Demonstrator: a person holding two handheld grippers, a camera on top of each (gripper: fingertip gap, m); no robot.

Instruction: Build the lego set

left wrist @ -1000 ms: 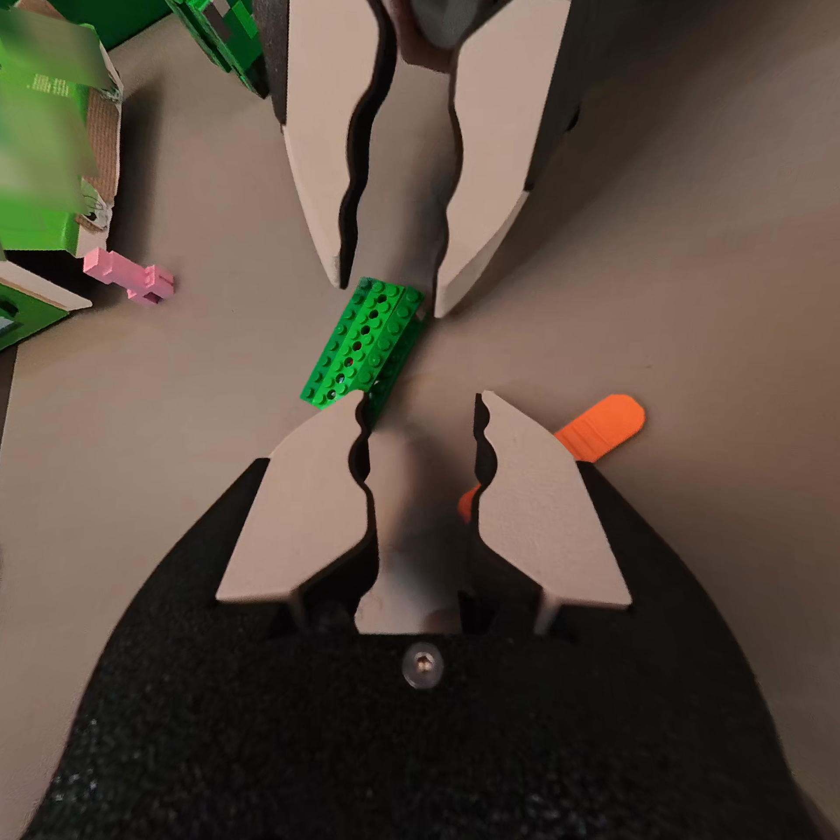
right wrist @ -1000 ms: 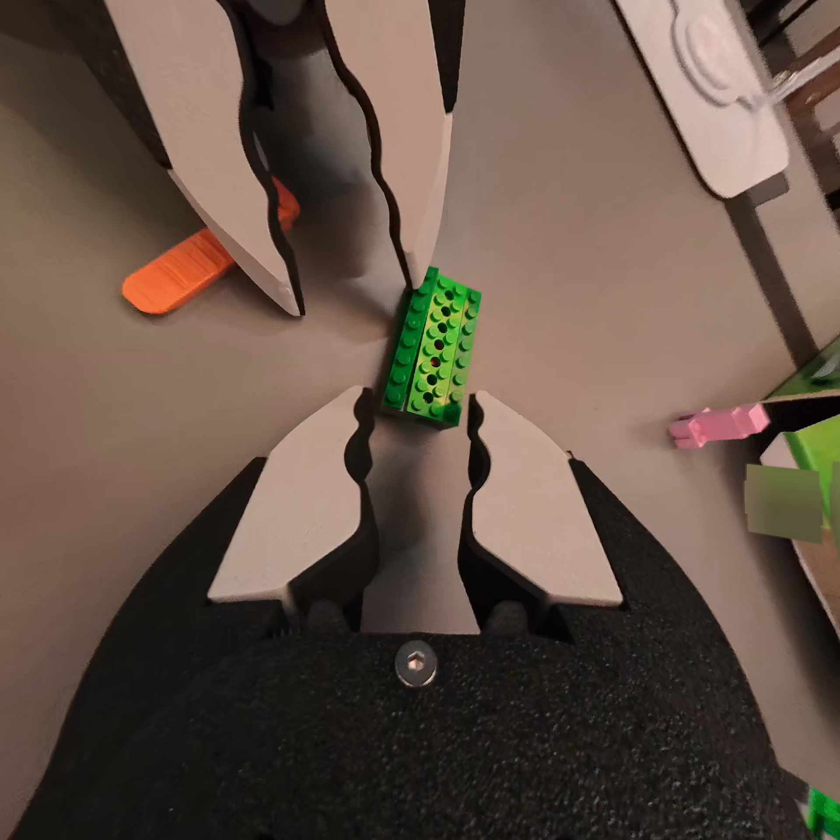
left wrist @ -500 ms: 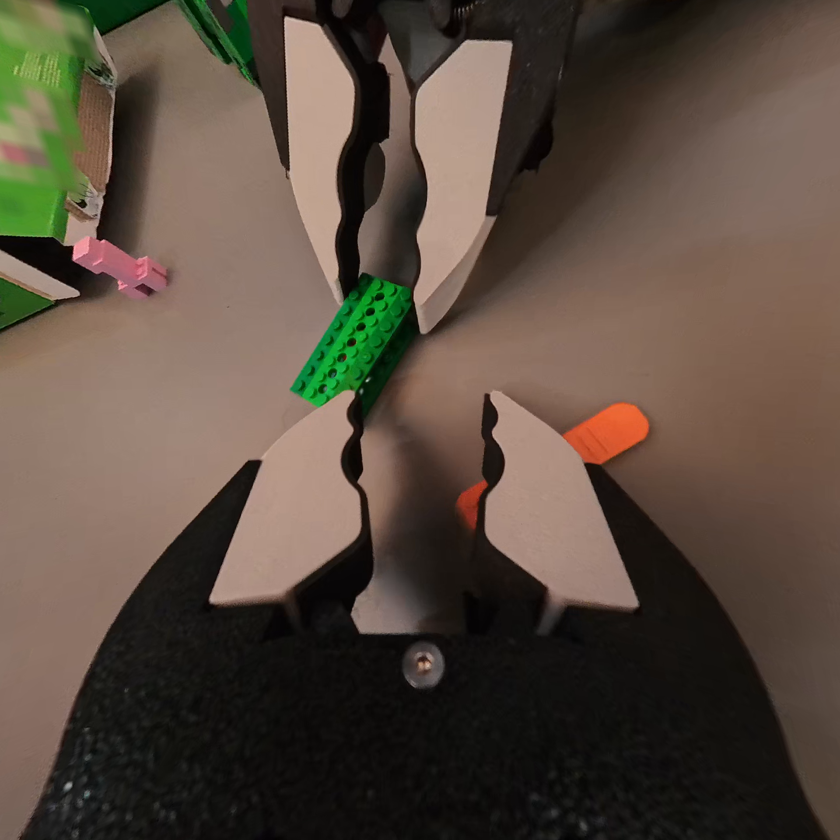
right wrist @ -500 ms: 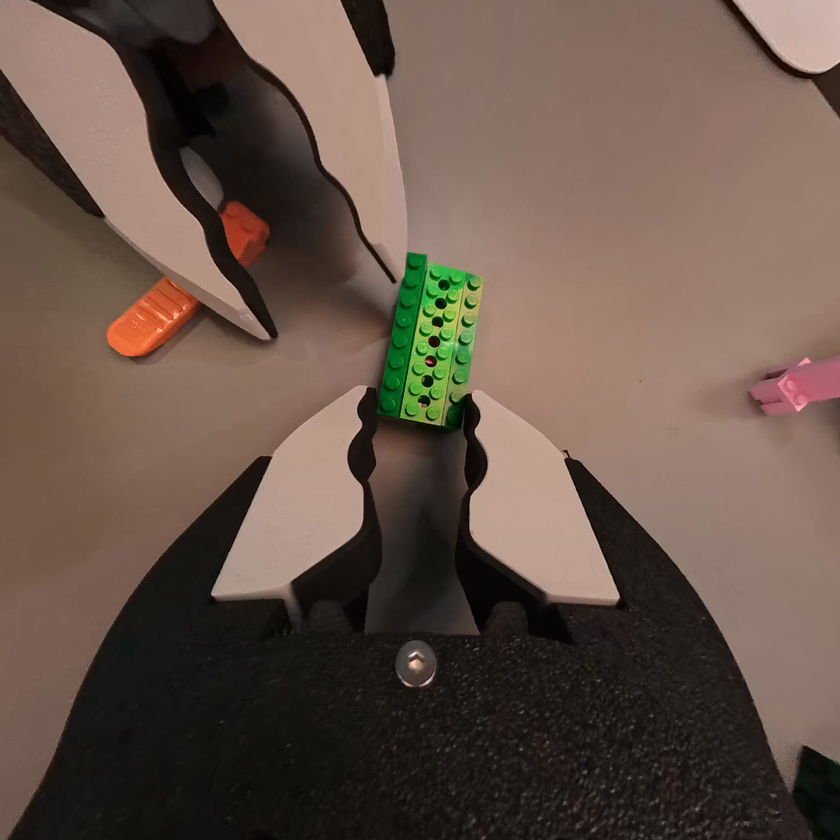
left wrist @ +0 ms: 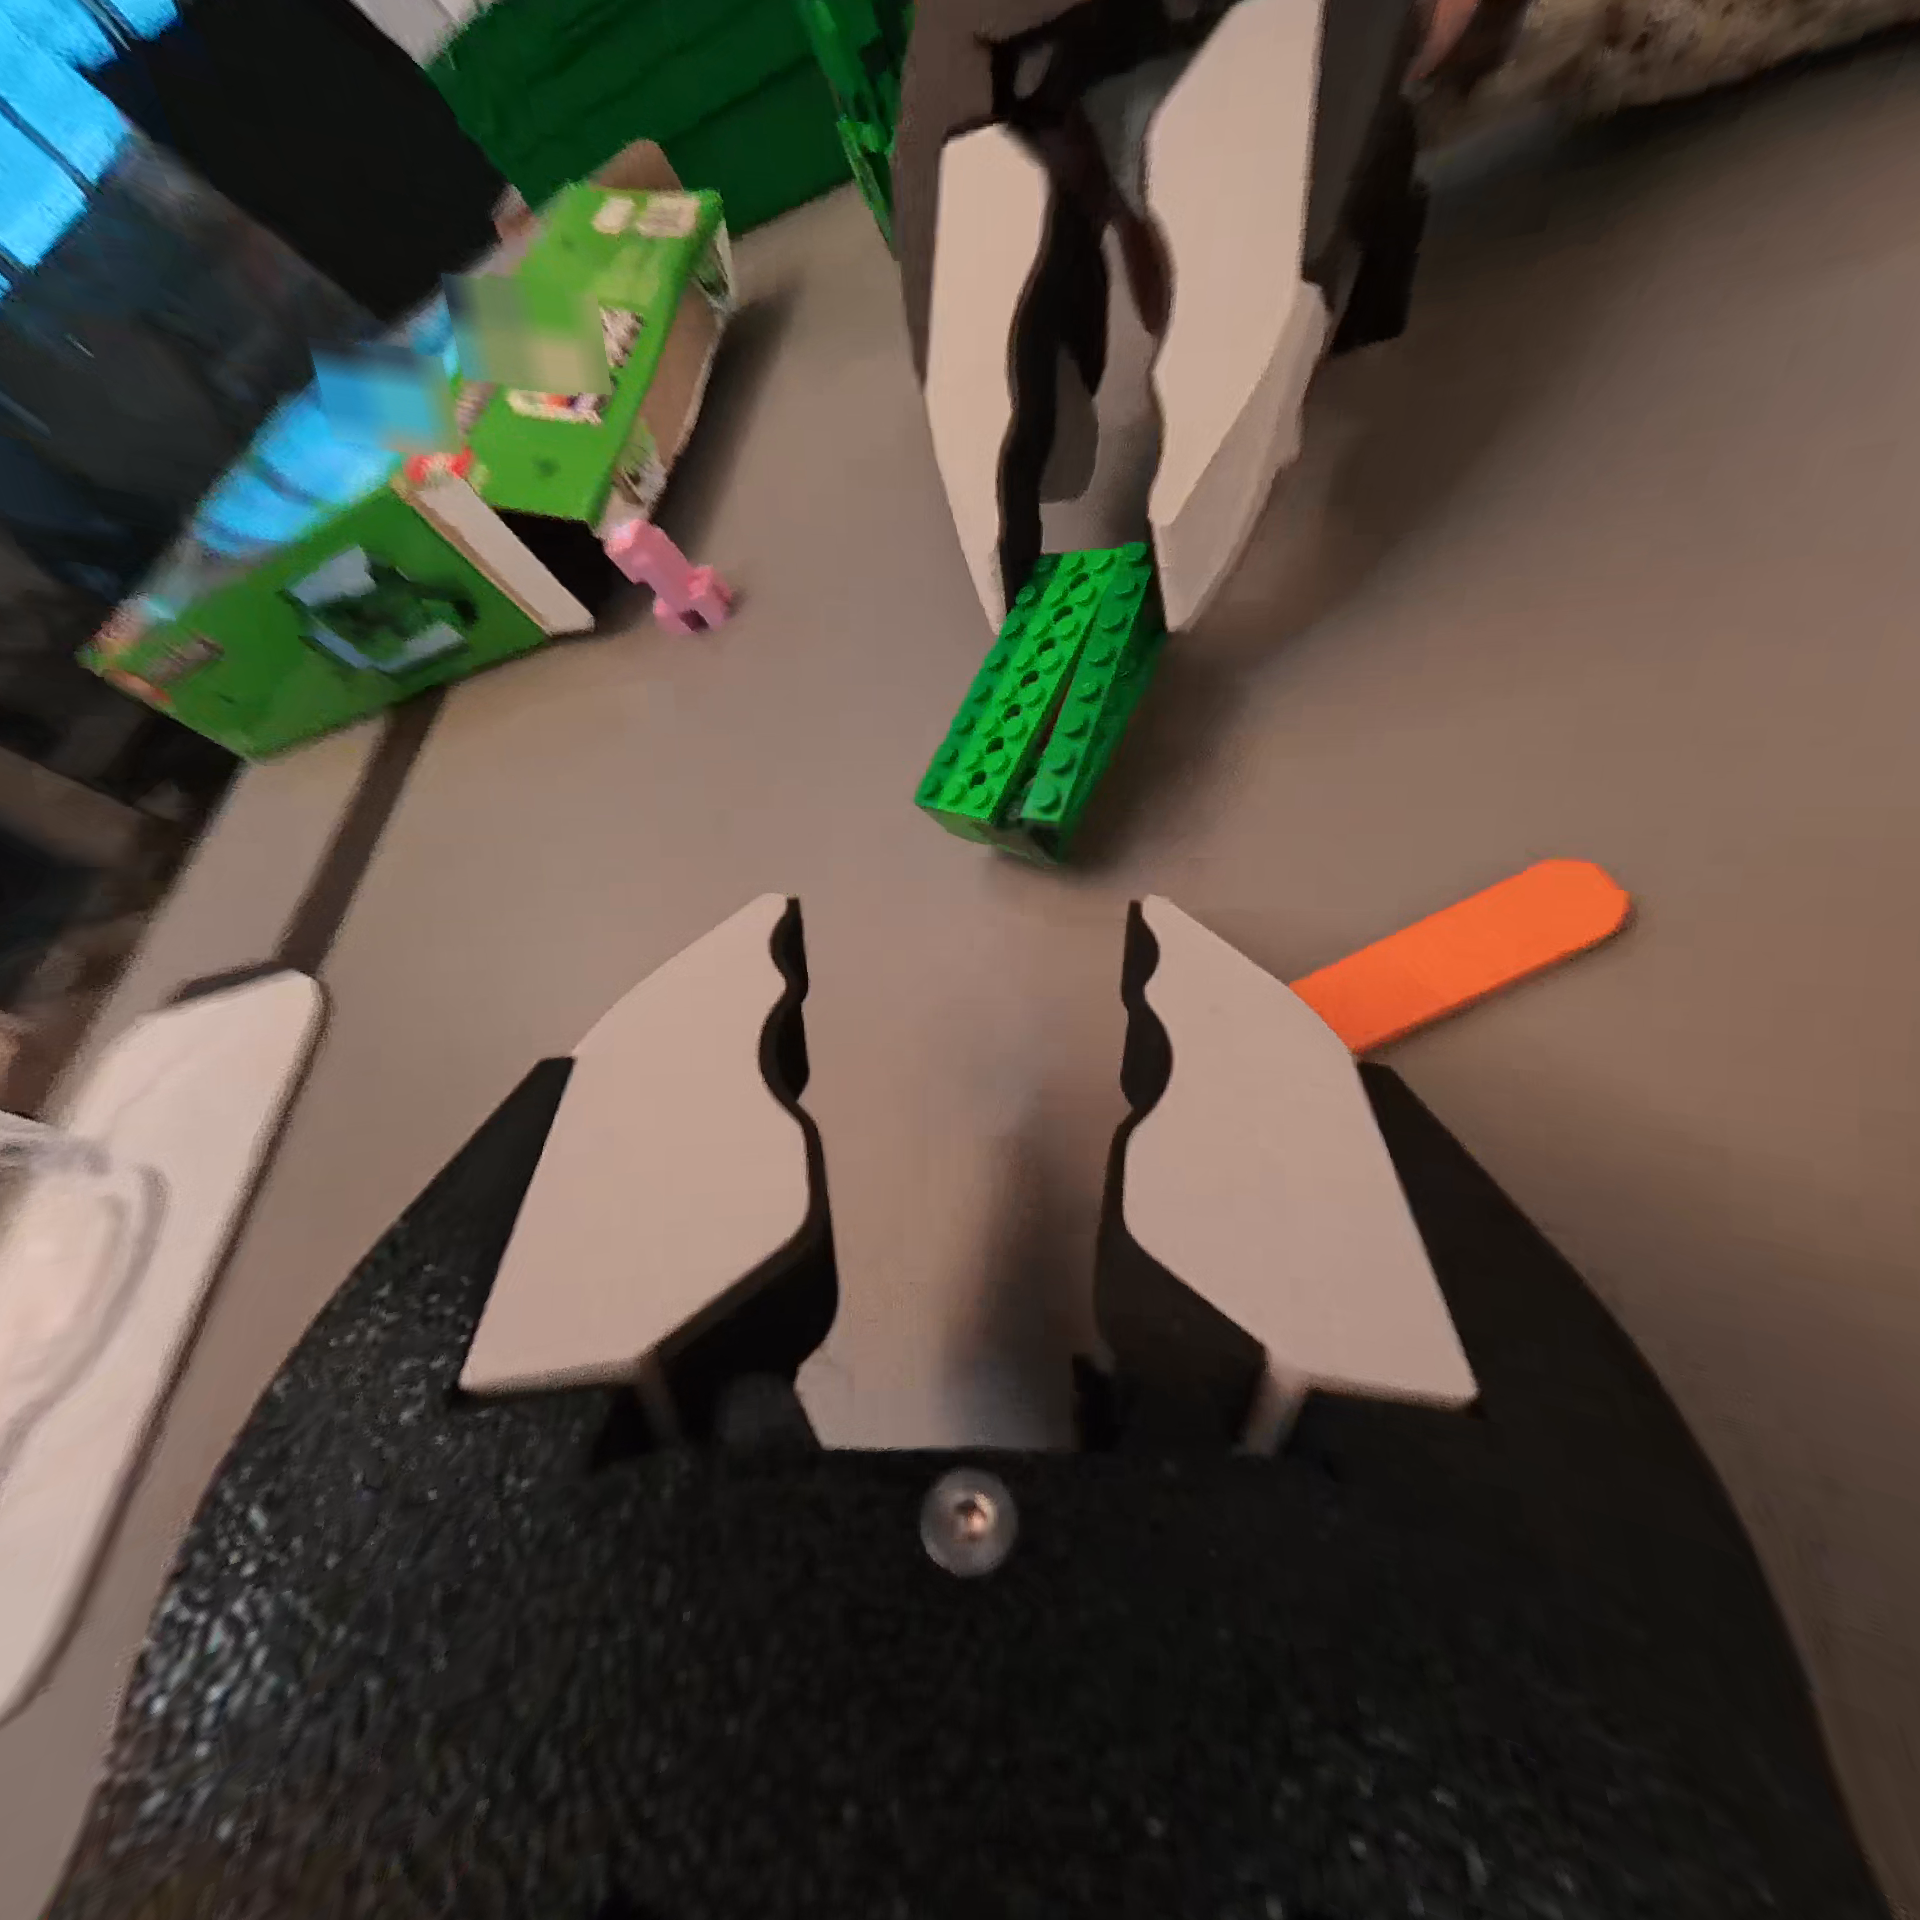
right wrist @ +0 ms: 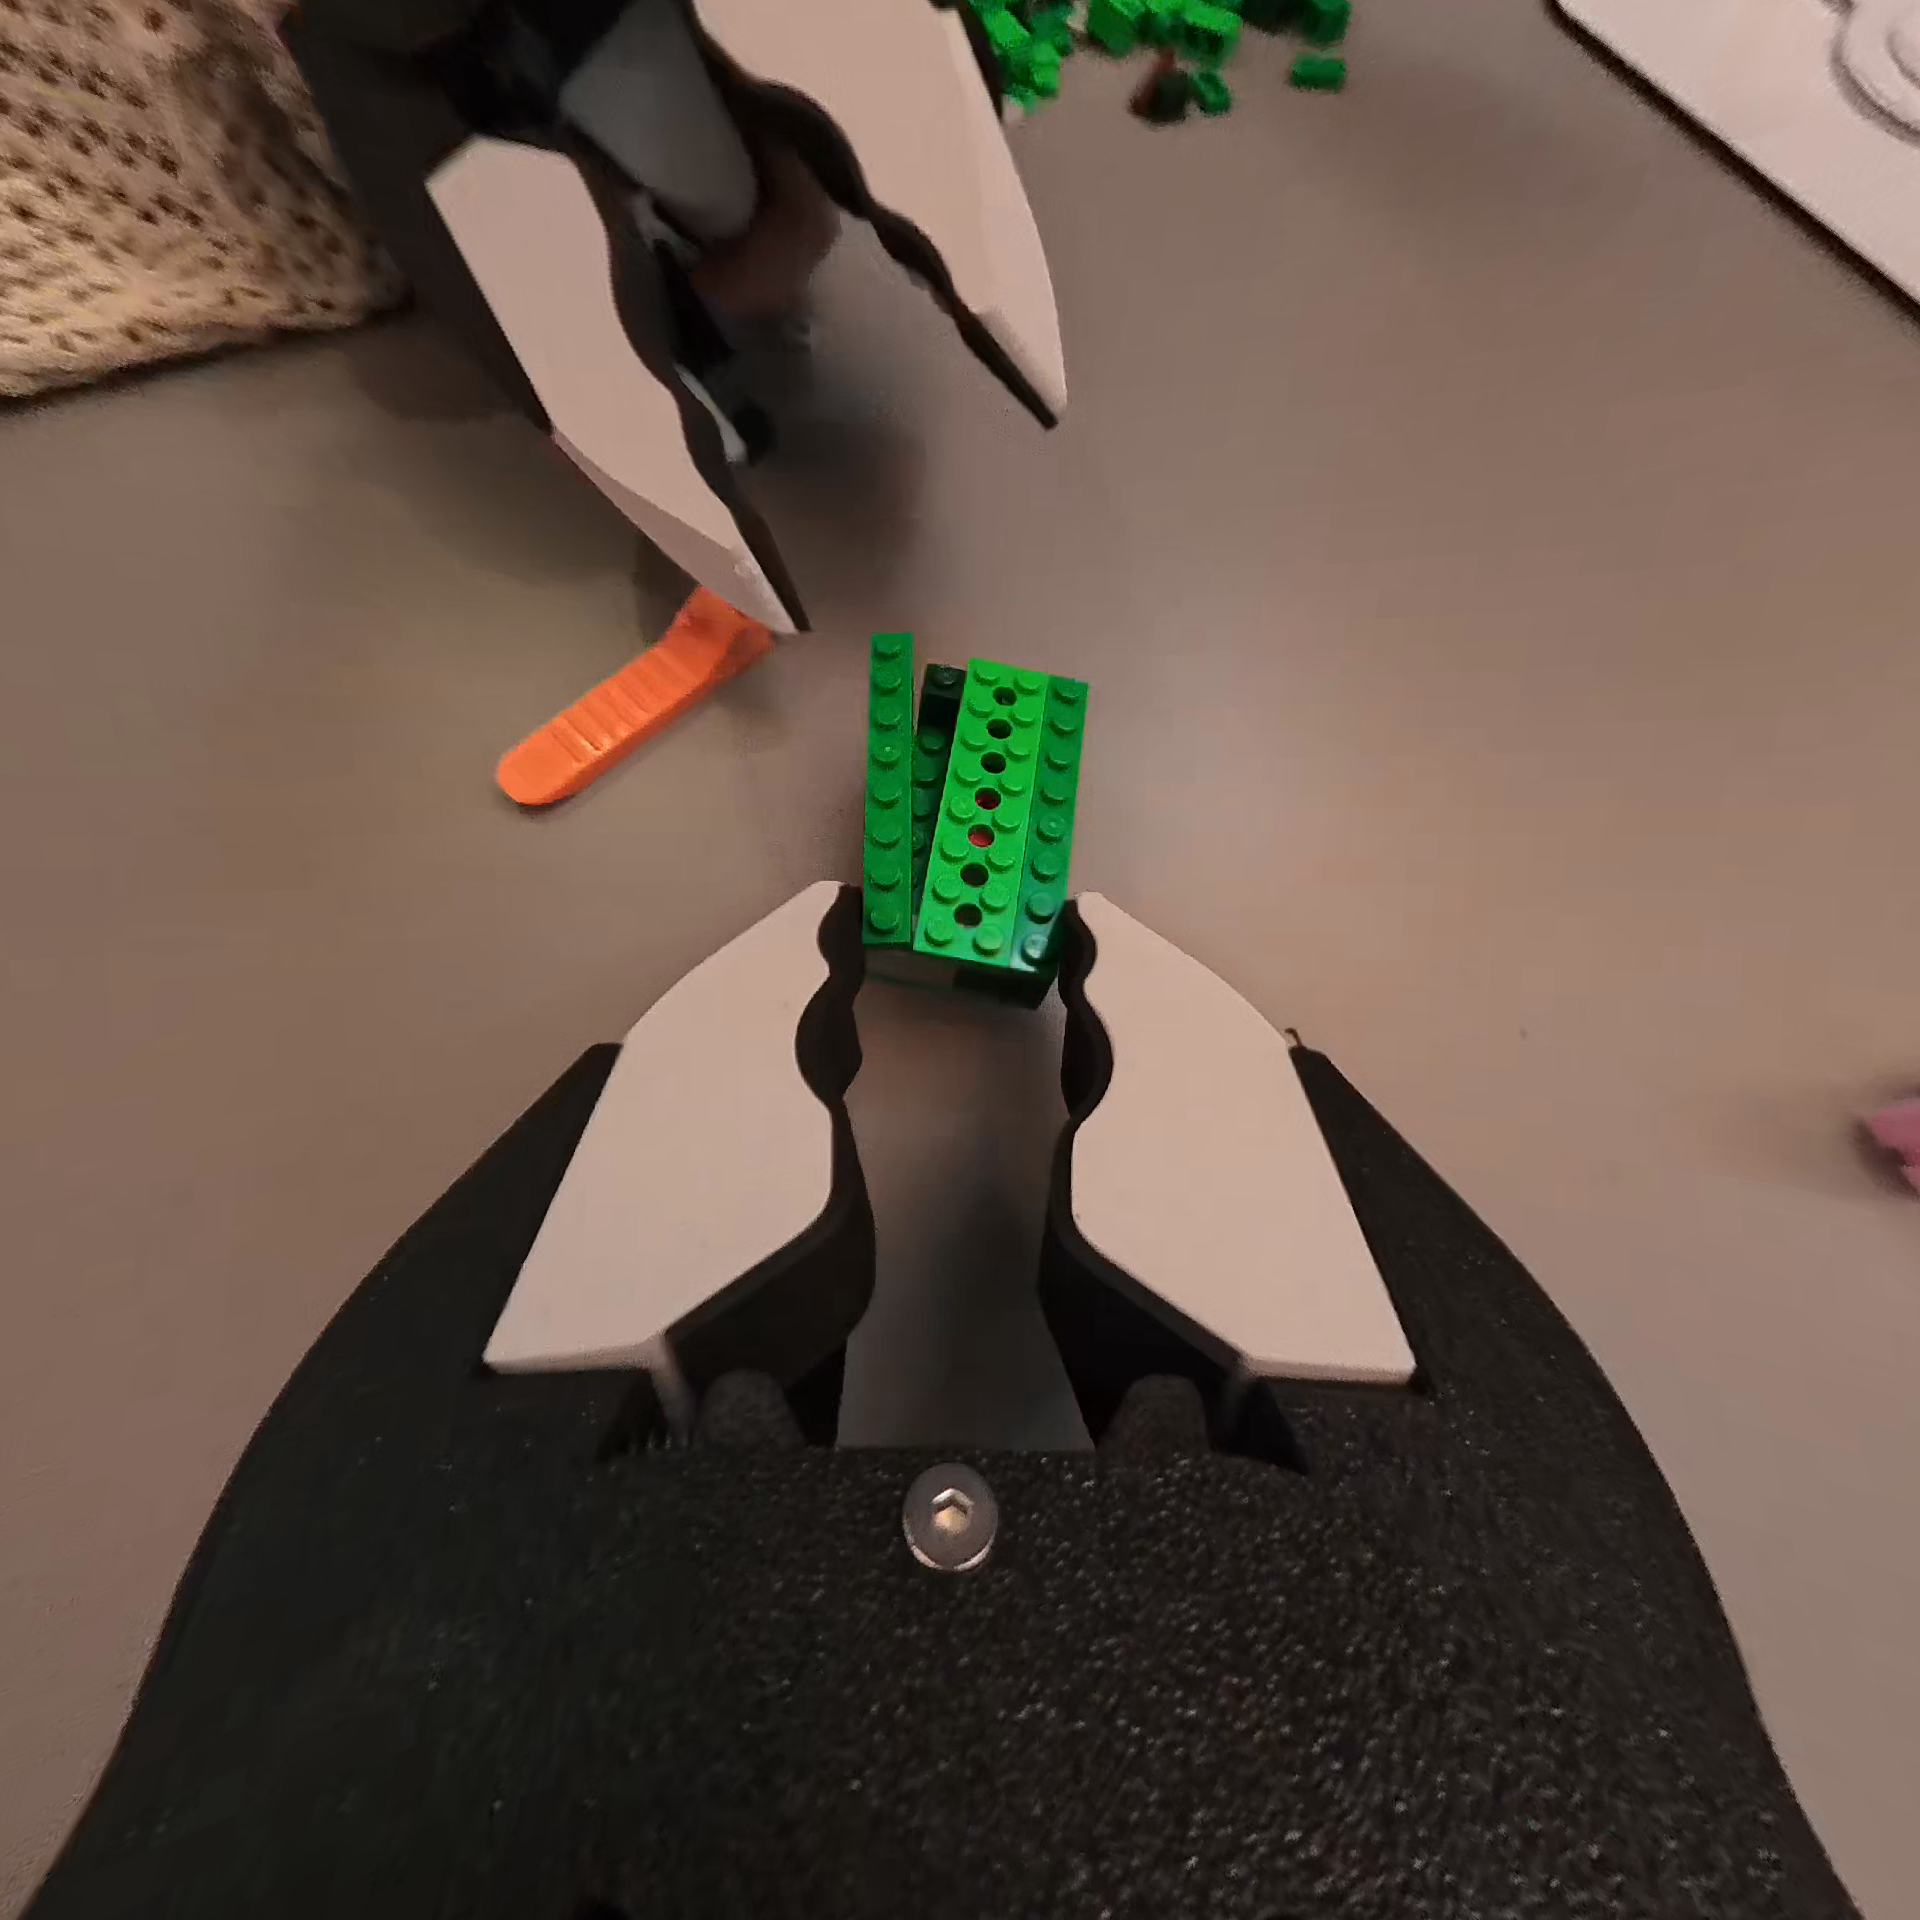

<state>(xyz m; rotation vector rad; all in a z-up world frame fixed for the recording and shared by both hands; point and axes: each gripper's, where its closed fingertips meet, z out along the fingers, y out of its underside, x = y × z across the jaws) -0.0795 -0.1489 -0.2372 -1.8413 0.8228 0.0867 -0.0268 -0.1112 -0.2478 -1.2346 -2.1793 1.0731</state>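
The green brick block [right wrist: 971,821] sits mid-frame on the counter [right wrist: 1455,727], its near end clamped in the right hand-held gripper [right wrist: 961,935]. One strip along its left side looks splayed loose. The left hand-held gripper [left wrist: 966,997] hangs apart, holding nothing. I'd keep the clamp steady and press that strip back squarely, clear of the orange separator [right wrist: 623,707].

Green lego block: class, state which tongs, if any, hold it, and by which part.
The right tongs grip the green lego block by its near end; the left tongs are open and hold nothing.
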